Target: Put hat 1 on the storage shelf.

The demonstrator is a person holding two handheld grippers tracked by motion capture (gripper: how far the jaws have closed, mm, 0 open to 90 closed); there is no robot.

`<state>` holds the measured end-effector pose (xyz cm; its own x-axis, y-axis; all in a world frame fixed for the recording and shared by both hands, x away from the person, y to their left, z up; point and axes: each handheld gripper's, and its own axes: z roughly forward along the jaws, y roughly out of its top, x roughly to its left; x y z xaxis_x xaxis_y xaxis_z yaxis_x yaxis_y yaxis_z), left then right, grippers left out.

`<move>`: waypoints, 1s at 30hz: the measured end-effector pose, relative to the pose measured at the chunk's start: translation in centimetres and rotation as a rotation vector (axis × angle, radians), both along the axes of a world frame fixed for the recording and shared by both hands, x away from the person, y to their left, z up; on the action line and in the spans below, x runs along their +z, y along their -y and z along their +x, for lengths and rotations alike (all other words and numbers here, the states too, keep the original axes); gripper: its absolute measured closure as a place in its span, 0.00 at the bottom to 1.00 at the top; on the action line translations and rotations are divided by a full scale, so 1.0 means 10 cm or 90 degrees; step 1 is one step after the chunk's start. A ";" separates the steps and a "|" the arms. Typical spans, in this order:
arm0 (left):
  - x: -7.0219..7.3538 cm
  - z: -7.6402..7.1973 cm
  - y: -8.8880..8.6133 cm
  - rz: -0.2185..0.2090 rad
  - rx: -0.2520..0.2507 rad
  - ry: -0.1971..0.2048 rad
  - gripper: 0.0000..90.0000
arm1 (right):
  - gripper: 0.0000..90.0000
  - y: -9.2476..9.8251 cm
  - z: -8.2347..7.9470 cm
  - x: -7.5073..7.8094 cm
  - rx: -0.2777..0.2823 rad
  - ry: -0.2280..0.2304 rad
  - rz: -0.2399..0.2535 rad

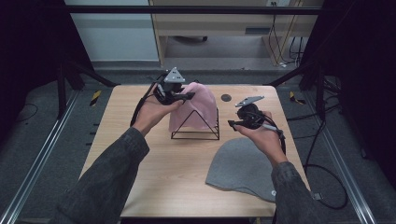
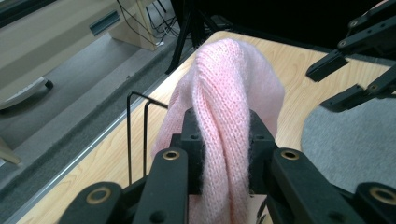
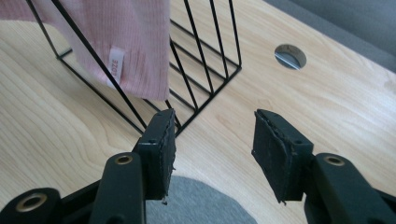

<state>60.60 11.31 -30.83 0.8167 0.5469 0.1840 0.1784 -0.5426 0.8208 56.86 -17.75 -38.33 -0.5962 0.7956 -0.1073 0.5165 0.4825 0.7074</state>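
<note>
A pink knit hat point(image 1: 198, 105) drapes over a black wire triangular rack point(image 1: 196, 127) at the table's middle back. My left gripper point(image 1: 186, 96) is shut on a fold of the pink hat point(image 2: 224, 116) at its top left. In the right gripper view the hat's hem with a small label point(image 3: 116, 60) hangs over the rack wires point(image 3: 205, 56). A grey knit hat point(image 1: 243, 168) lies flat at the front right. My right gripper point(image 1: 232, 123) hovers open above the grey hat's far edge point(image 3: 196, 205), just right of the rack, with nothing between its fingers point(image 3: 159, 149).
A round cable hole point(image 1: 226, 97) sits in the wooden table point(image 1: 130, 154) behind the rack point(image 3: 290, 56). Dark stand legs and cables flank the table on the floor. A pale cabinet stands beyond the far edge.
</note>
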 end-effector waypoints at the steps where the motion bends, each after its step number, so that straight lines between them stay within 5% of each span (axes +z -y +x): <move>1: -0.02 0.00 0.00 -0.001 0.000 -0.004 0.82 | 0.54 0.01 0.00 -0.01 -0.003 -0.003 -0.002; 11: -0.18 0.00 -0.06 -0.018 -0.008 -0.029 0.81 | 0.53 0.08 0.00 -0.11 -0.012 -0.024 -0.013; 30: -0.24 0.00 -0.05 -0.017 -0.018 -0.063 0.74 | 0.52 0.20 0.00 -0.23 -0.030 -0.048 -0.025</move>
<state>60.58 11.78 -33.26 0.8456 0.5267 0.0869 0.2443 -0.5265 0.8143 56.84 -19.76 -40.60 -0.5656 0.8192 -0.0952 0.5904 0.4828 0.6468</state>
